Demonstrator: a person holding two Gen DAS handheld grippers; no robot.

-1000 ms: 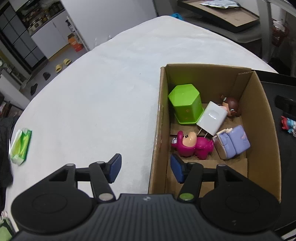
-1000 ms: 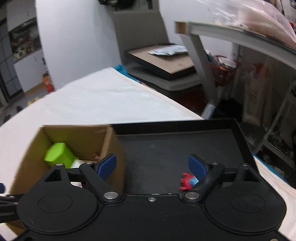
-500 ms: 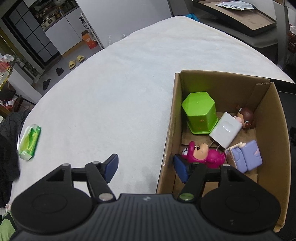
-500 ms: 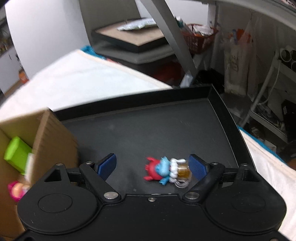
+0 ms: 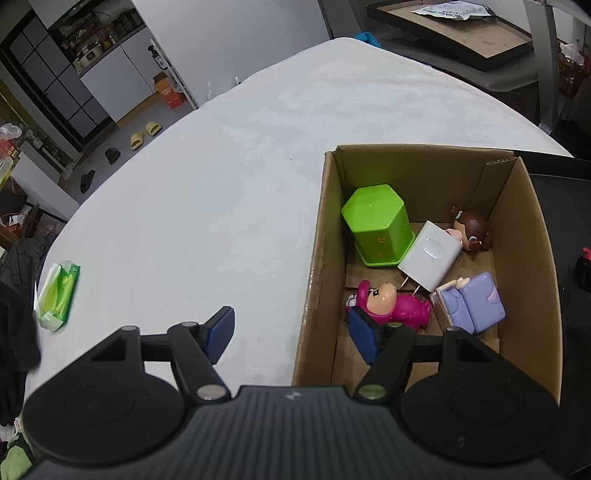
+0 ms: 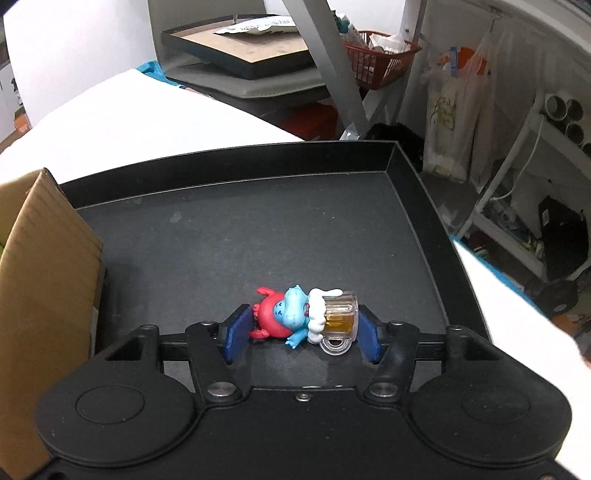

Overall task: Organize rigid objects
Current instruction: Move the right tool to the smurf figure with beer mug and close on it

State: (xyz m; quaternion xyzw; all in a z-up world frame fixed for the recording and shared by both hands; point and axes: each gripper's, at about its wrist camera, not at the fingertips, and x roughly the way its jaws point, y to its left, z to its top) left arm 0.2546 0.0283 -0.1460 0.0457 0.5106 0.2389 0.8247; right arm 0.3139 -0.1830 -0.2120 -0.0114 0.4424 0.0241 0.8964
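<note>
Figurine (image 6: 301,314), a red-and-blue toy with a clear mug, lies on the black tray (image 6: 406,173), pinched end to end by the right gripper (image 6: 301,334). Left gripper (image 5: 291,334) gapes wide astride the cardboard box (image 5: 532,229) wall. No legible writing anywhere

Domestic interior, cluttered living space. Indicators: kitchen shelving (image 5: 92,33) at 10 o'clock, yellow slippers (image 5: 144,133) on the floor at 10 o'clock, red storage basket (image 6: 376,55) at 1 o'clock.
</note>
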